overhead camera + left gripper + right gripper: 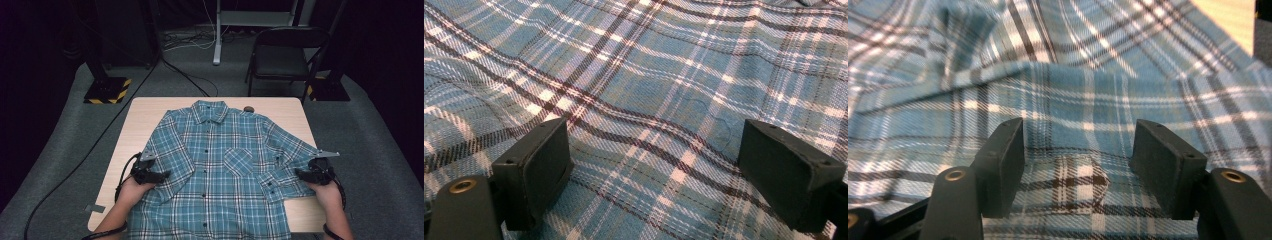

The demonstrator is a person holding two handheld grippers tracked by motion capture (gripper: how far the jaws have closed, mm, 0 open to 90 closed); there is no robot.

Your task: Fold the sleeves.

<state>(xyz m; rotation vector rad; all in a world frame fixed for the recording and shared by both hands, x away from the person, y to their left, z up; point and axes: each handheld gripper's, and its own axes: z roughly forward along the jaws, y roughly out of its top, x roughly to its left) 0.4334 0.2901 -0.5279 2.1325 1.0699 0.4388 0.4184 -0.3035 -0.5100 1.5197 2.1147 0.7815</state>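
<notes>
The plaid shirt (220, 170) lay spread flat, front up and buttoned, on the counter (145, 115), collar at the far edge. My left hand-held gripper (162, 175) sat at the sleeve on my left with its jaws spread wide over flat cloth, pinching nothing. My right hand-held gripper (299, 173) was at the other sleeve, jaws partly apart with cloth between them, not pressed.

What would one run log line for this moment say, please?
scene: plaid shirt flat, buttoned, on table | left hand-held gripper: open over cloth | right hand-held gripper: open at sleeve | nothing gripped
</notes>
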